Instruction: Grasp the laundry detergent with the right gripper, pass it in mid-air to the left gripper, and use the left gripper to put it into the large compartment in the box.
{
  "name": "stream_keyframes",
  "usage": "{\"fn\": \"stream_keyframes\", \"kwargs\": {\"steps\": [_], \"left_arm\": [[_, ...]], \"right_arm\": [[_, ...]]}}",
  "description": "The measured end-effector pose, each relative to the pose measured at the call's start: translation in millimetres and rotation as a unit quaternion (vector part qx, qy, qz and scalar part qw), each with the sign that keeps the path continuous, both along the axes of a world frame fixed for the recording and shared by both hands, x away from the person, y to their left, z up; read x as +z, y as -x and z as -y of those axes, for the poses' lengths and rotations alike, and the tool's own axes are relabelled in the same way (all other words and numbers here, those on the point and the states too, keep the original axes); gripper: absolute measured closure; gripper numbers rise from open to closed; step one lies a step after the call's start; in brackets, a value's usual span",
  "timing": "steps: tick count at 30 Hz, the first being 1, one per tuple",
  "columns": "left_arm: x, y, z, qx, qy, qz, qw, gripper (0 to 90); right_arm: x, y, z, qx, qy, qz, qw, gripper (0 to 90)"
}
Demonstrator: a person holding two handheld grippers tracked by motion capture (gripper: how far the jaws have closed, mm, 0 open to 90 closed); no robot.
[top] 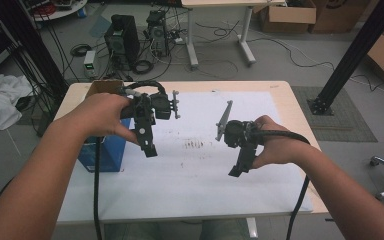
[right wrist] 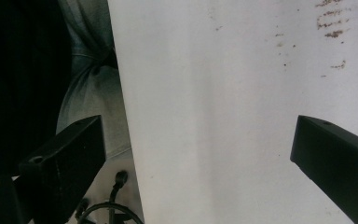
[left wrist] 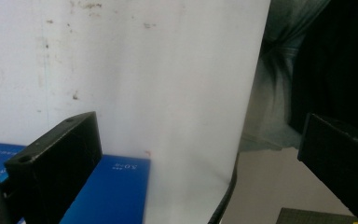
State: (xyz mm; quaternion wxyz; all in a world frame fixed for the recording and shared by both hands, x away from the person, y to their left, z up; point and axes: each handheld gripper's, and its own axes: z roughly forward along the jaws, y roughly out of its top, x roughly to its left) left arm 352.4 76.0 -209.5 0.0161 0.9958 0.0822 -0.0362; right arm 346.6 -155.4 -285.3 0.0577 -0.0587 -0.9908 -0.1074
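The blue box (top: 102, 152) at the left edge of the white sheet (top: 205, 175) is the one thing in the way. Right of the box, the sheet lies bare right across to its far edge, beneath the left gripper (top: 150, 147) and right gripper (top: 236, 171), both held above it.

Both grippers (top: 149, 150) (top: 236, 171) aloft, fingers apart

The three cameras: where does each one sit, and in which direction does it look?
High view: above the person's side, looking forward and down at the table; forearms, left gripper, right gripper.
Left gripper view: on the left gripper, facing white sheet and blue box.
Right gripper view: on the right gripper, facing the sheet.
All three views show the sheet.
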Motion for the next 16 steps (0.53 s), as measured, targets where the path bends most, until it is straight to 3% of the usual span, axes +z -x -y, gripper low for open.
{"fn": "stream_keyframes", "kwargs": {"steps": [16], "left_arm": [[-3.1,-4.0,1.3,-0.009,0.011,-0.002,0.9999,0.1]], "right_arm": [[0.6,-5.7,-4.2,-0.003,0.003,-0.001,1.0000,3.2]]}}
